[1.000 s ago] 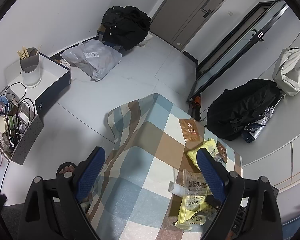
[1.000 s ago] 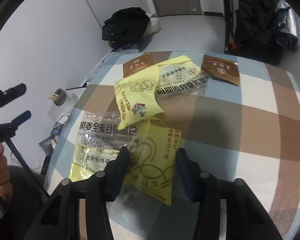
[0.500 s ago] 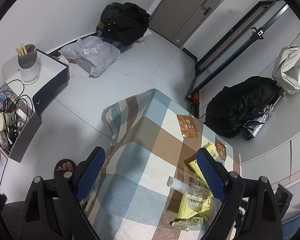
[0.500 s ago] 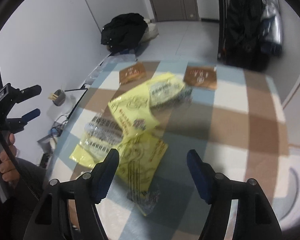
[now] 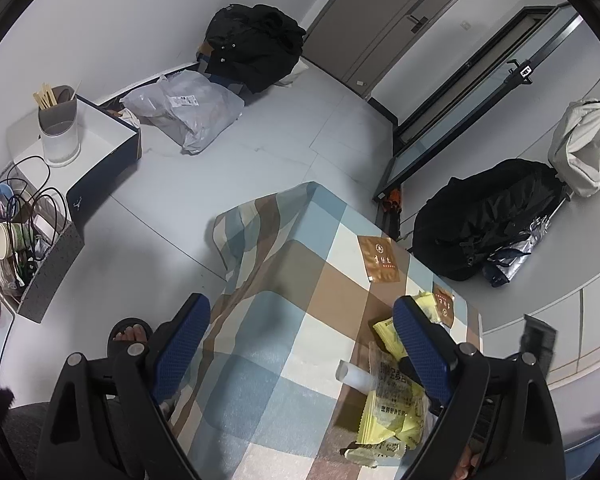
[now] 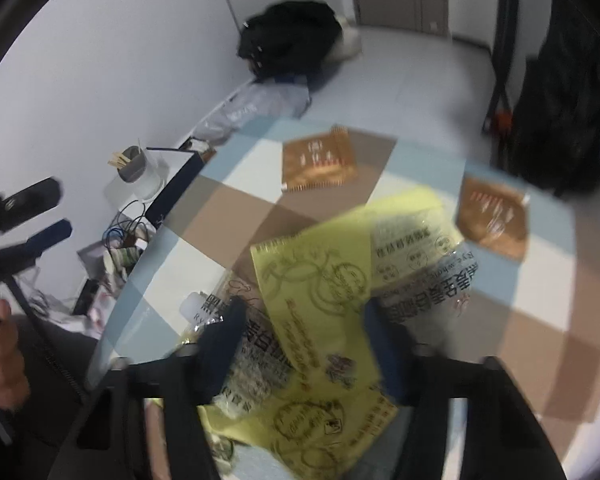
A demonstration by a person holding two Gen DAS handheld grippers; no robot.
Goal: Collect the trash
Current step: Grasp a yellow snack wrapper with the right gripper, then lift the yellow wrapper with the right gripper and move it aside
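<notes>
Several yellow and clear bread wrappers (image 6: 320, 288) lie in a heap on the checked tablecloth (image 6: 228, 208). My right gripper (image 6: 304, 320) is open and low over the heap, one finger on each side of a yellow wrapper. Two brown sachets (image 6: 320, 160) (image 6: 492, 216) lie beyond. In the left wrist view the wrappers (image 5: 392, 412) and a small white bottle (image 5: 352, 374) lie by the right finger (image 5: 420, 344). My left gripper (image 5: 300, 336) is open and empty, high above the table.
The table's left edge (image 5: 236, 264) drops to grey floor. Boxes with cables, cups and a chopstick holder (image 5: 58, 128) stand at the left. A grey parcel bag (image 5: 188, 108) and black jacket (image 5: 256, 44) lie by the wall. A black backpack (image 5: 488, 224) sits at the right.
My right gripper opened, drew back, then came forward and down onto the wrapper heap, its fingers now straddling a yellow wrapper. My left gripper drifted slightly and stayed open.
</notes>
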